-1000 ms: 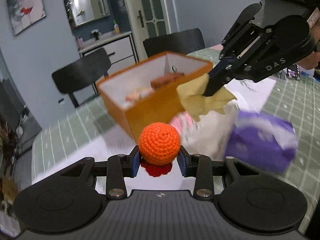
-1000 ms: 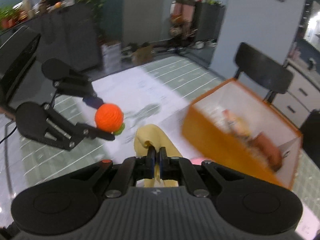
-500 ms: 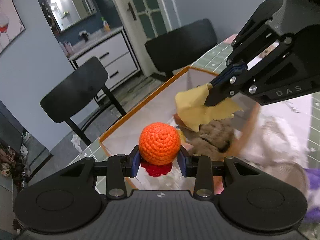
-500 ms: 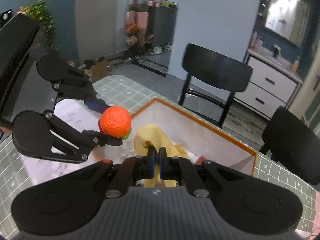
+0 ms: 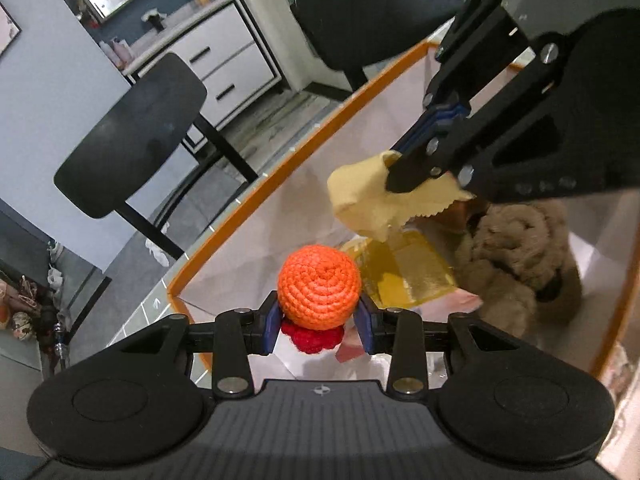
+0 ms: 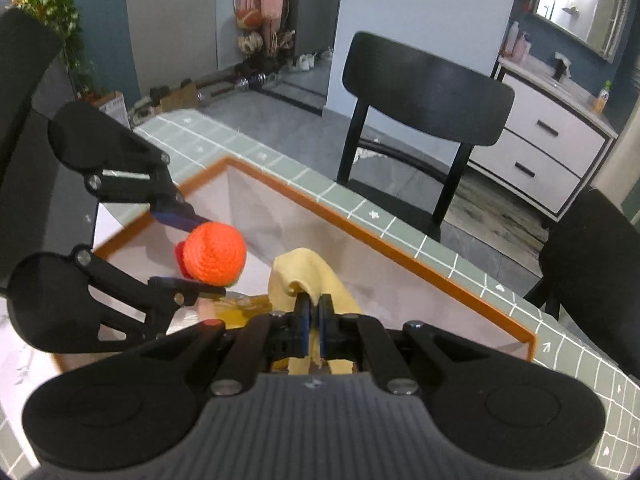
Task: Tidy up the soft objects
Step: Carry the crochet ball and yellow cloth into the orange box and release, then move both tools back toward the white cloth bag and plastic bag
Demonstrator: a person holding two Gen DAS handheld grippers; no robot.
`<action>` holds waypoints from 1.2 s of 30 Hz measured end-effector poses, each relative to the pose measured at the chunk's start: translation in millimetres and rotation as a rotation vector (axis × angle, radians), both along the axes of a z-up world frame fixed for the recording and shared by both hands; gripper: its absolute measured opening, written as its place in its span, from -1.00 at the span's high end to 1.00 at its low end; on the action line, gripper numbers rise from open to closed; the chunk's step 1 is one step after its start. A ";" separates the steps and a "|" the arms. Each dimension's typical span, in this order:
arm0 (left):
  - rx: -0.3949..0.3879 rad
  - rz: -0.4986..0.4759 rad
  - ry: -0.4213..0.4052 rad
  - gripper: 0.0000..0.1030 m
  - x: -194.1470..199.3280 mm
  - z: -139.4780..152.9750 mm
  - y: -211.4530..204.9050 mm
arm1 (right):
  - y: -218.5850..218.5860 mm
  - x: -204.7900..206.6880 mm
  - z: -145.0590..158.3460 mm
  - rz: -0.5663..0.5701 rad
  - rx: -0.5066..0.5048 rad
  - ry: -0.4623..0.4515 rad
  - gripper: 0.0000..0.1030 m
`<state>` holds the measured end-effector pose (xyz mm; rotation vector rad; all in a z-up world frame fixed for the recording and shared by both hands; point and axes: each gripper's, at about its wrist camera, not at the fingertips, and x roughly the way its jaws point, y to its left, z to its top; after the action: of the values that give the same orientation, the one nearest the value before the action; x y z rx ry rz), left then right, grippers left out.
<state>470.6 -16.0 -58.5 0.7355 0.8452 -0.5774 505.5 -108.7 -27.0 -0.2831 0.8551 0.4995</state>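
Note:
An orange crocheted ball (image 5: 319, 286) with a red base sits between the pads of my left gripper (image 5: 319, 322), which is shut on it; the same ball (image 6: 216, 254) shows in the right wrist view. My right gripper (image 6: 313, 320) is shut on a pale yellow cloth (image 6: 310, 280), seen hanging from its tips (image 5: 370, 200) in the left wrist view. Both hover over the open orange box (image 5: 248, 196) with white inner walls. Inside lie a brown plush toy (image 5: 516, 256) and a yellow packet (image 5: 412, 276).
The box stands on a green gridded tablecloth (image 6: 400, 236) near the table's far edge. Black chairs (image 6: 424, 92) (image 5: 132, 136) stand just beyond. A white drawer cabinet (image 6: 548, 152) is against the wall behind them.
Both grippers have travelled from beside the box to above its inside, each keeping its load. The purple thing and white cloth on the table have left view.

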 end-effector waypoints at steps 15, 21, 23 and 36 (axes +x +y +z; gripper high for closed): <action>0.097 0.002 -0.041 -0.42 7.3 -12.7 1.7 | 11.9 33.9 -32.4 -0.062 0.136 0.071 0.44; 0.062 0.029 -0.029 -0.42 5.3 -5.4 5.3 | 9.2 26.4 -28.3 -0.078 0.103 0.075 0.43; 0.058 0.025 -0.032 -0.42 1.0 -2.5 4.8 | 9.3 21.0 -26.1 -0.072 0.091 0.076 0.43; 0.001 -0.003 -0.061 -0.42 -36.8 39.8 5.0 | 30.9 -27.7 14.9 -0.031 0.093 0.030 0.44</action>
<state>433.8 -11.0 -18.7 0.7518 0.7878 -0.5547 477.7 -77.9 -12.1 -0.1773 0.8618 0.5139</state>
